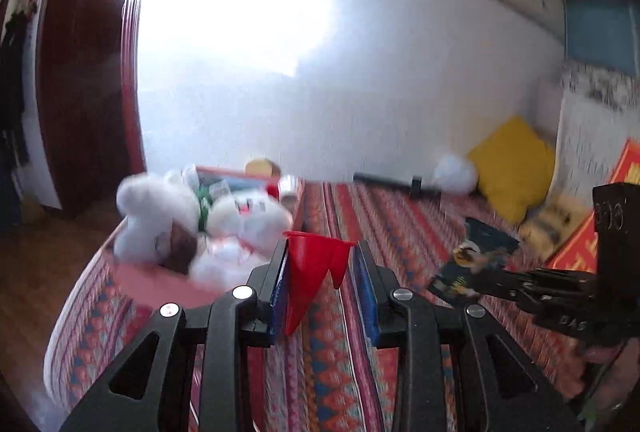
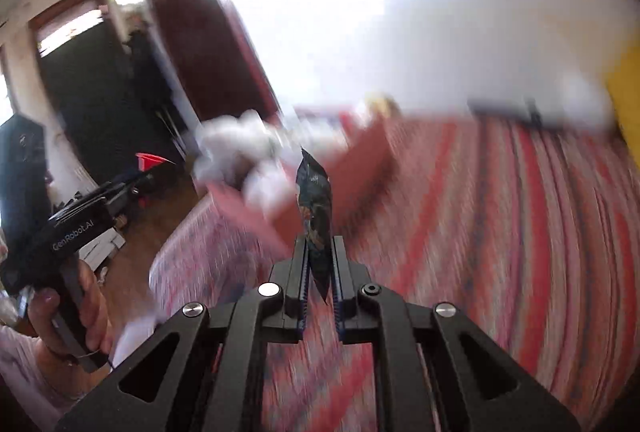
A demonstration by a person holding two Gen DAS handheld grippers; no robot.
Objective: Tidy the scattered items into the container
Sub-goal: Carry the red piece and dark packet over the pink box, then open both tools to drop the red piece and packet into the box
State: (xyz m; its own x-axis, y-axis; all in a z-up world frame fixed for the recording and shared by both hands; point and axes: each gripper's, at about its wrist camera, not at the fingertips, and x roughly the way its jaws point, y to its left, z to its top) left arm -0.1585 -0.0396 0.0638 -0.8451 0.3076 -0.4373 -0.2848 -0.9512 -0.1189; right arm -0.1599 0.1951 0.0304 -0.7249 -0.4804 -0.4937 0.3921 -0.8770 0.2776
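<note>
Left gripper [image 1: 320, 252]: closed on a red funnel [image 1: 316, 264], held above the striped bed [image 1: 400, 232], just right of the box [image 1: 160, 280].
Right gripper [image 2: 320, 252]: clamped on a dark packet [image 2: 316, 216], upright, near the box [image 2: 248, 216].
Box: pink, holding white plush toys [image 1: 160, 216].
Left view only: yellow cushion [image 1: 516, 164], black bar [image 1: 396, 184].
Right view only: hand [image 2: 76, 316] on the left gripper's handle; heavy blur.

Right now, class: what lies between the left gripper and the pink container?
Left wrist view: only striped bedcover separates the left gripper, shut on the red funnel, from the pink container.
</note>
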